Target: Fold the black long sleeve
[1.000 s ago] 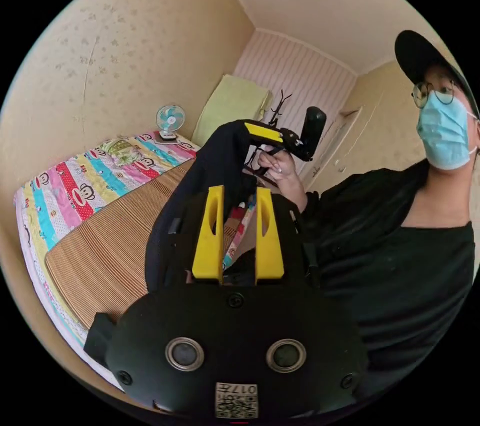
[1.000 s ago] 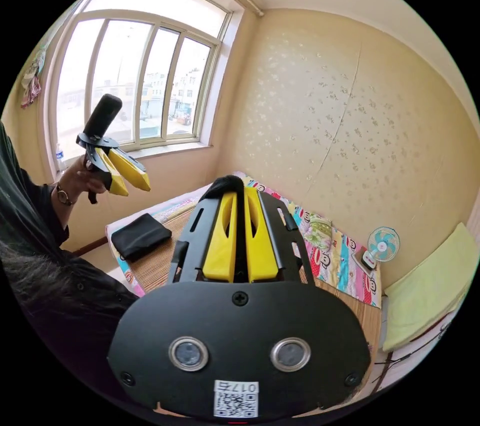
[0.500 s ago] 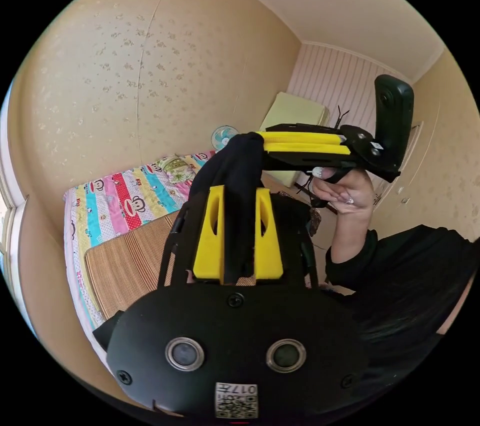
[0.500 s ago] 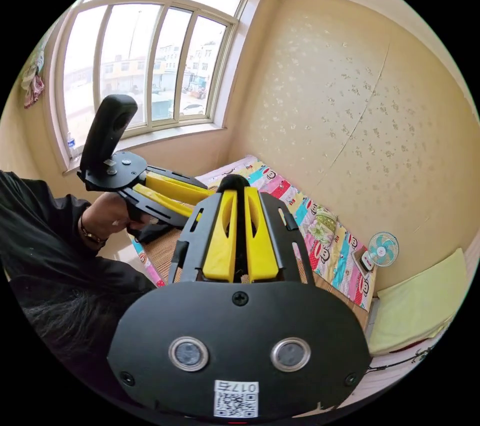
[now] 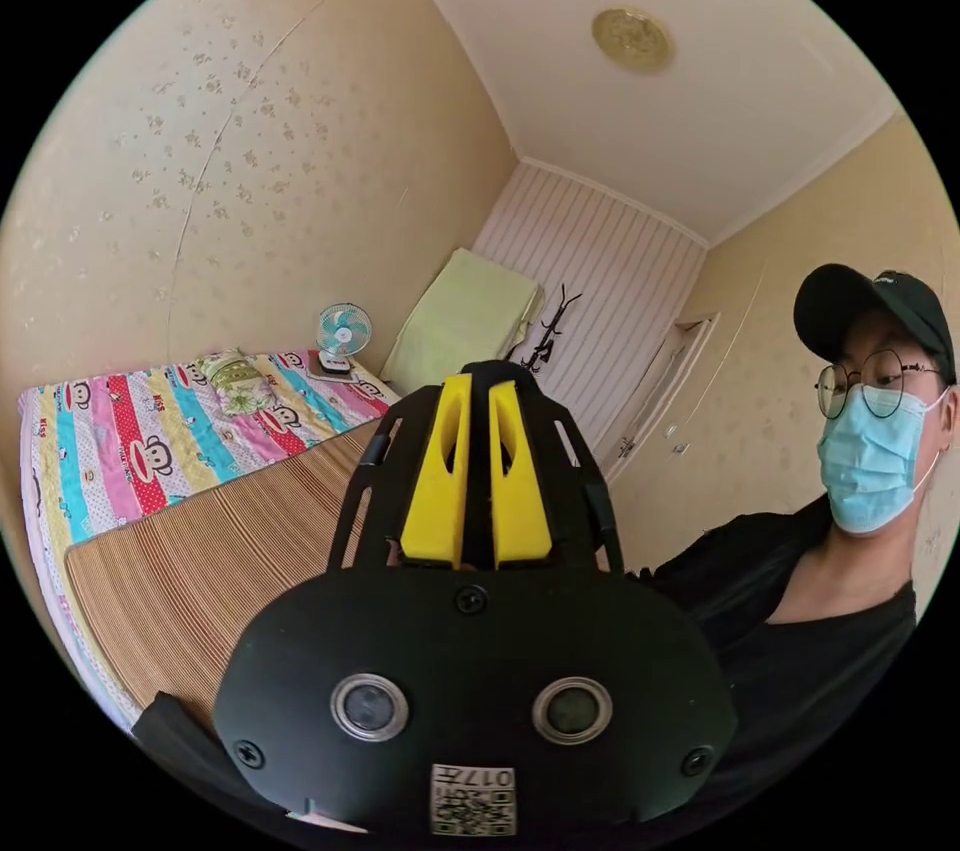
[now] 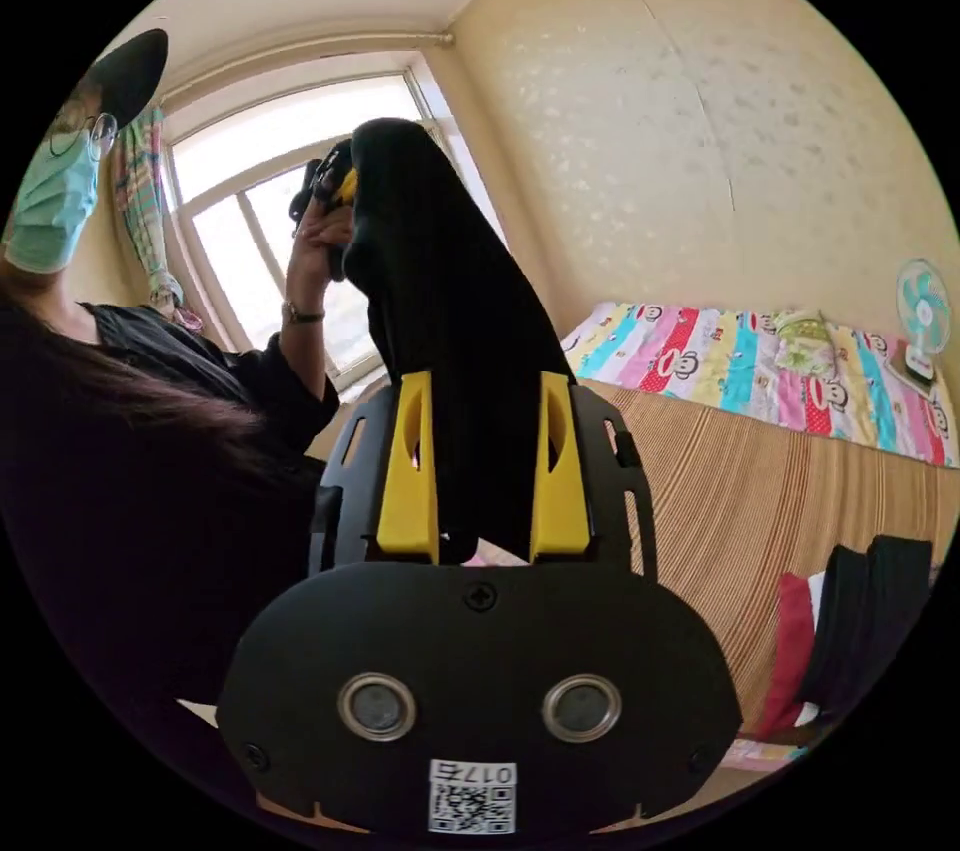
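Black long sleeve stretched in the air between both claws, above the striped mat. Right gripper parted around a thick band, pinch uncertain. Left gripper clenched on a black edge. Probably the spreading step; next, lowering flat onto the mat ahead.

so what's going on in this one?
A person is holding the black long sleeve up in the air with both grippers, above a bed with a striped mat. The left gripper is pinched on a bit of the black cloth at its tips. The right gripper has a wide band of the cloth between its jaws, running up to the left gripper. Some folded clothes sit at the mat's edge. Nothing laid flat yet.
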A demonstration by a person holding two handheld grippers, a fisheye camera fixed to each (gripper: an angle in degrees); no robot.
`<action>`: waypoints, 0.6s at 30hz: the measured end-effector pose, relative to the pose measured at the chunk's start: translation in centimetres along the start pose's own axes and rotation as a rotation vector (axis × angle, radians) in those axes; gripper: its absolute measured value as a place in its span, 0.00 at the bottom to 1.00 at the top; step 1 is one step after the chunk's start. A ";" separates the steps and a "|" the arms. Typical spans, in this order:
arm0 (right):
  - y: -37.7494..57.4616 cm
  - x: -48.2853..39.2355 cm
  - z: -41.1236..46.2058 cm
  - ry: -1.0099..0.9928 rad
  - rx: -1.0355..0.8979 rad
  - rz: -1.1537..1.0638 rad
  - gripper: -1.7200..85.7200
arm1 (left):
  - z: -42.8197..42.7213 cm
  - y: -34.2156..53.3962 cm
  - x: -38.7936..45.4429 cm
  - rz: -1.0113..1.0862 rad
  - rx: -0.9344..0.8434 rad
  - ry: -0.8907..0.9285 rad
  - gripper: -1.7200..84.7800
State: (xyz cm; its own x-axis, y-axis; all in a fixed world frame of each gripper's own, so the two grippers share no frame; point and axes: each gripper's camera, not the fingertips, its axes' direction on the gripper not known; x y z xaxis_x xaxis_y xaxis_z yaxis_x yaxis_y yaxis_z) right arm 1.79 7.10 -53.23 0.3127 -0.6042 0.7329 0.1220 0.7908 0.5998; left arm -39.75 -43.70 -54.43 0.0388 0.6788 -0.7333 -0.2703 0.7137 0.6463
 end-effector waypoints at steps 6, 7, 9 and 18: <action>5.5 3.3 1.9 -0.012 0.011 0.108 0.23 | -1.2 -2.1 2.0 0.034 0.038 0.030 0.05; 5.1 3.5 2.9 -0.036 -0.024 0.075 0.22 | -1.4 -2.4 2.2 0.038 0.045 0.028 0.05; 3.9 3.3 3.6 -0.099 -0.038 0.018 0.19 | -2.8 -3.5 2.8 0.046 0.072 0.001 0.05; -5.6 -4.1 -9.1 0.459 0.428 -0.230 0.05 | -13.2 -2.2 6.5 0.171 0.091 -0.192 0.05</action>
State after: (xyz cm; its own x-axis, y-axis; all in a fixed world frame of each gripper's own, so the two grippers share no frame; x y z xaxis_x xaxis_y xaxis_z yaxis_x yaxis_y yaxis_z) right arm 8.35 6.00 -62.52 0.7042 -0.5749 0.4167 -0.1212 0.4810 0.8683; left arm -51.63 -43.15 -63.37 0.1839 0.8050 -0.5641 -0.2015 0.5926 0.7799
